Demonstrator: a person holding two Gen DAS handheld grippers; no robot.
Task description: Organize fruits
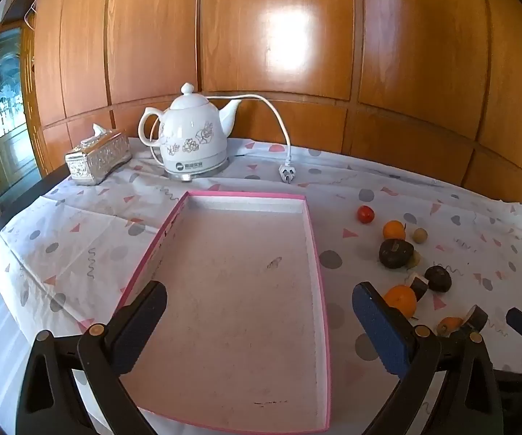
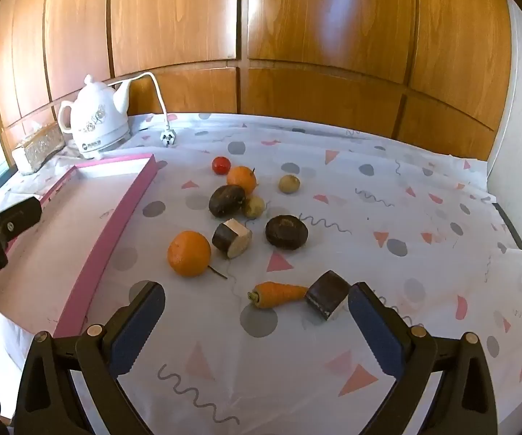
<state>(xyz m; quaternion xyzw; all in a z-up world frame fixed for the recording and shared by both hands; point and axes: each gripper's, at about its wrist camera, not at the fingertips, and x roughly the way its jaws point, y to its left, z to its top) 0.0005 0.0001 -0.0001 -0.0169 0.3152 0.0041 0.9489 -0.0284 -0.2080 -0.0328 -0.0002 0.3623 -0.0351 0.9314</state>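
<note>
Pink tray [image 1: 308, 232] is bare, fruit's all loose on the cloth [image 2: 424, 195] to its right, so imo nothing's sorted yet. Both my grippers gape wide w/ nothing in them: left gripper [image 1: 259, 320] tilted down over the tray, right gripper [image 2: 257, 320] angled down near the carrot [image 2: 279, 293]. Next I'd close on it or the orange [image 2: 188, 253], then carry it into the tray.

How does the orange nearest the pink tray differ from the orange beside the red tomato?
The near orange looks larger and lies alone, touching nothing; the far orange looks smaller and sits against a dark round fruit. The near one's stem lies on the cloth, the far one's sticks upward. Both are outside the tray.
</note>
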